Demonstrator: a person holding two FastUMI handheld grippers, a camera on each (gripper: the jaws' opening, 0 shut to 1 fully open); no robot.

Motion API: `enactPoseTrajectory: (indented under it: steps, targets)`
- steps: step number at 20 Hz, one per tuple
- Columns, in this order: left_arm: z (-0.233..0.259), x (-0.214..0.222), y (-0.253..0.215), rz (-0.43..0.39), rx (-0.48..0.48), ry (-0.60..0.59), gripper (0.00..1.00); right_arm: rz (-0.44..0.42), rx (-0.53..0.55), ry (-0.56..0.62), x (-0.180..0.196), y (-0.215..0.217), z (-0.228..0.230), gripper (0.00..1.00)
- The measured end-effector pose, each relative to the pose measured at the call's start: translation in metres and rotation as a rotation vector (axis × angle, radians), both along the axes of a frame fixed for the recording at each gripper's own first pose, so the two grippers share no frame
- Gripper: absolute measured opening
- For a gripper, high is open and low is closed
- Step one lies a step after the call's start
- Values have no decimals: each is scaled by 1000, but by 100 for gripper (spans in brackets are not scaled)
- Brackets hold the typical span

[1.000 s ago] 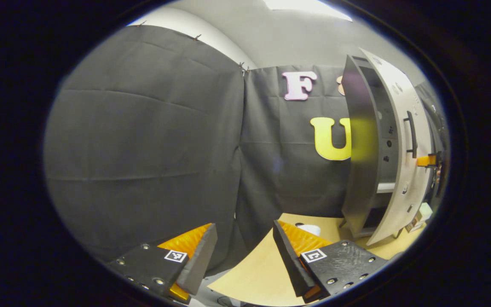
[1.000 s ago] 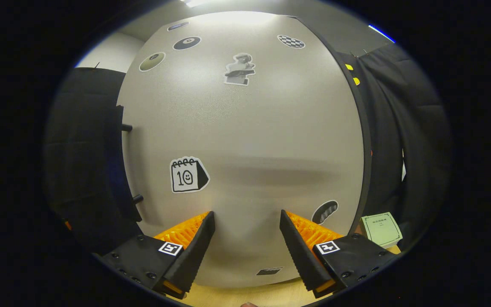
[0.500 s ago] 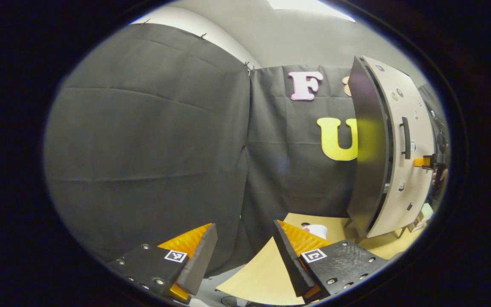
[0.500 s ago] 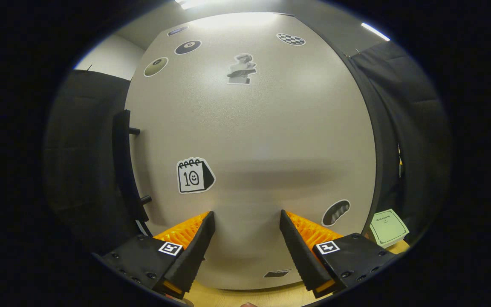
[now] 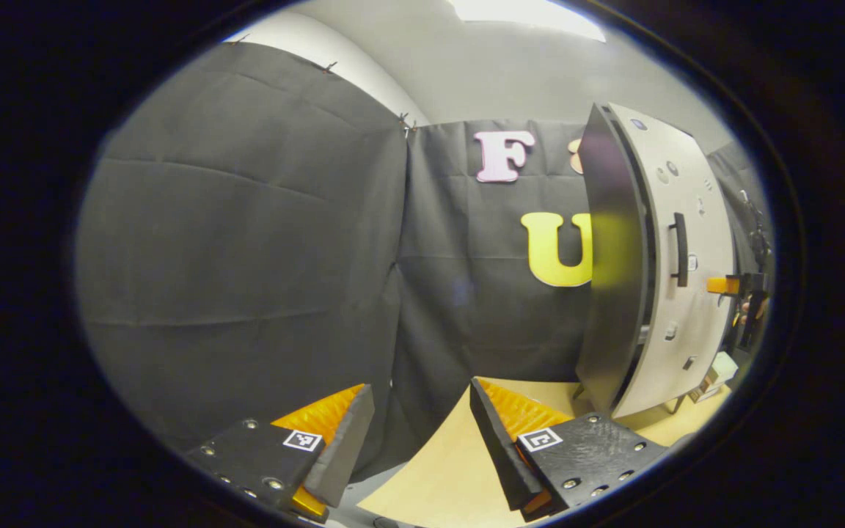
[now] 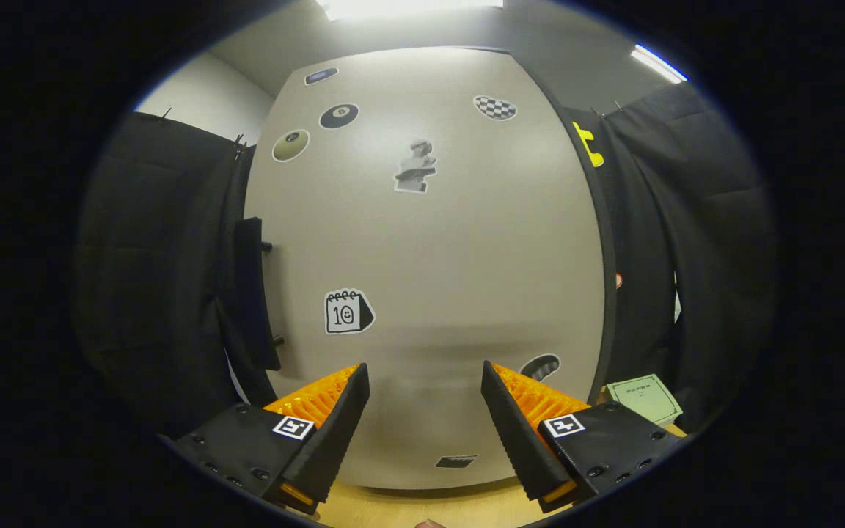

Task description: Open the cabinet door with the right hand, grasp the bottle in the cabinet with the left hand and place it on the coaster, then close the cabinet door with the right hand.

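left gripper (image 5: 421,429) — jaws apart, empty | cabinet door (image 5: 690,257) — nearly closed

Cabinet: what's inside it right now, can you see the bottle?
No. The cabinet door covers the front; in the left gripper view the door sits nearly flush with the cabinet, hiding the interior.

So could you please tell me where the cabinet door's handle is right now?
In the right gripper view the handle stands upright on the cabinet door's left edge, left of the calendar sticker; in the left gripper view it is at far right.
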State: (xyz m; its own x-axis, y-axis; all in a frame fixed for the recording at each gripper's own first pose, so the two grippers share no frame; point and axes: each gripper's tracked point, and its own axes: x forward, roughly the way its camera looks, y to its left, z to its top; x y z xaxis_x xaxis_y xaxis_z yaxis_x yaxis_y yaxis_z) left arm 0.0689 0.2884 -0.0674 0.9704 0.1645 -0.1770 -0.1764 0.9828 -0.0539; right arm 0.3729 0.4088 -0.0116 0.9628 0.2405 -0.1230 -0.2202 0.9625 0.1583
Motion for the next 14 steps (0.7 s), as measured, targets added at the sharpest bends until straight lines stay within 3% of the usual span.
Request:
enactPoseTrajectory:
  steps: [7,14]
  targets:
    - [31,6,-111,-125,-5,-47,80,-10,-50,-85,-62,-99,35,97]
    - [69,-8,-211,-217,-19,-89,80,-55,-48,-83,-115,-206,37,97]
